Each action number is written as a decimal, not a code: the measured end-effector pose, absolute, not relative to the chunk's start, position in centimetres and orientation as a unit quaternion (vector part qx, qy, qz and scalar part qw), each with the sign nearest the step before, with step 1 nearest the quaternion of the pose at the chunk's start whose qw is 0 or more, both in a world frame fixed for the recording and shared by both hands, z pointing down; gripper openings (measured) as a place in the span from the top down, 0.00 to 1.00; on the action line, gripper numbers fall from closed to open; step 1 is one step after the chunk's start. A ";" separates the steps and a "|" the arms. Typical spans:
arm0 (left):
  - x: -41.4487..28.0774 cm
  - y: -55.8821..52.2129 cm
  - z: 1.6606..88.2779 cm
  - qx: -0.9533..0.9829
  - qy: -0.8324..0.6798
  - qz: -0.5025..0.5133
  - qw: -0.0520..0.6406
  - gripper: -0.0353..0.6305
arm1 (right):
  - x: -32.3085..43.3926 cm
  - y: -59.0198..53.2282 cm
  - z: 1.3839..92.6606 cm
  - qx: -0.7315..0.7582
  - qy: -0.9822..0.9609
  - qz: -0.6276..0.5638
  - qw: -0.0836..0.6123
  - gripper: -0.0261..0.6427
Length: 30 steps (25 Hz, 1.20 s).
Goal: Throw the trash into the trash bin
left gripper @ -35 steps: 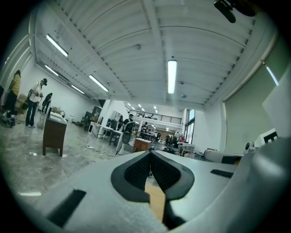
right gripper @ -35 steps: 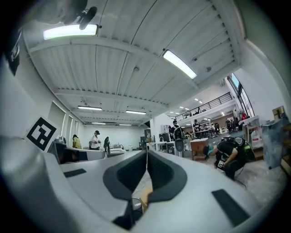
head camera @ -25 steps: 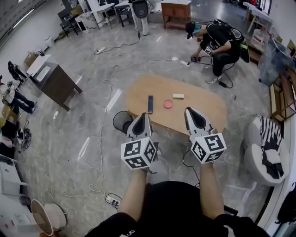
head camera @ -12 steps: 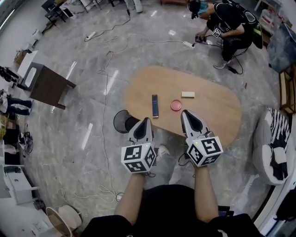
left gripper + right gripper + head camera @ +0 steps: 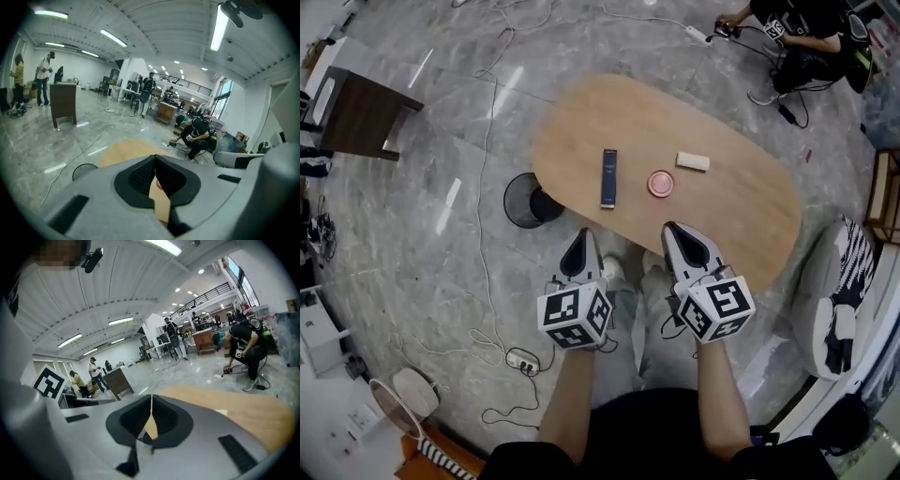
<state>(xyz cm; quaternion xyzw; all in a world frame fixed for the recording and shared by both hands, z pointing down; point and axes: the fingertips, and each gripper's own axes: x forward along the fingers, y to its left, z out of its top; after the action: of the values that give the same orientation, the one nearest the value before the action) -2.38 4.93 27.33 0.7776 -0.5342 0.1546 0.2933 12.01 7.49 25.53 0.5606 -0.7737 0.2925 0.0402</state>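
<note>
Spreading across the head view is a grey marble floor (image 5: 441, 244), with cables trailing over it. An oval wooden surface (image 5: 741, 211) is standing in the middle. A striped seat (image 5: 842, 281) is sitting off its right end and a dark side table (image 5: 358, 112) is standing well apart at top left. A person (image 5: 806, 33) is crouching at the top right, partly cut off.

The trash bin (image 5: 523, 200) (black mesh, round) is standing on the floor, just beside the surface's left edge.

The left tool (image 5: 583, 239) and right tool (image 5: 675, 232) are hovering side by side at the surface's near edge, each on a bare forearm. Both are pointing toward the surface. Each tool's own view is showing its jaw tips meeting, with nothing gripped (only wood showing through the slit).

Three things are lying on the surface, none touching another. A dark remote-like bar (image 5: 608, 177) is lying lengthwise on the left. A pale block (image 5: 693, 161) is lying further right. A pink disc (image 5: 661, 183) is lying between them.
</note>
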 end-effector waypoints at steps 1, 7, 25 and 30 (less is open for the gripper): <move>-2.9 4.9 28.9 0.768 -0.544 0.156 0.301 0.94 | 11.3 7.3 27.2 0.549 -0.778 0.300 0.051 0.94; -5.9 3.7 37.8 0.708 -0.599 0.143 0.345 0.94 | 7.9 6.3 36.9 0.498 -0.793 0.332 0.114 0.94; -9.2 1.4 50.8 0.684 -0.607 0.149 0.375 0.94 | 0.7 0.7 55.2 0.472 -0.780 0.354 0.208 0.66; -10.7 1.8 51.9 0.676 -0.611 0.149 0.385 0.94 | 0.0 -0.6 59.3 0.502 -0.744 0.351 0.267 0.61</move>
<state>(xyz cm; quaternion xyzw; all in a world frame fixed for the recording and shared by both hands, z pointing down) -10.72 1.80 51.92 0.6756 -0.6111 0.1494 0.3845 0.00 -0.62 59.26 0.5024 -0.7437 0.3510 0.2672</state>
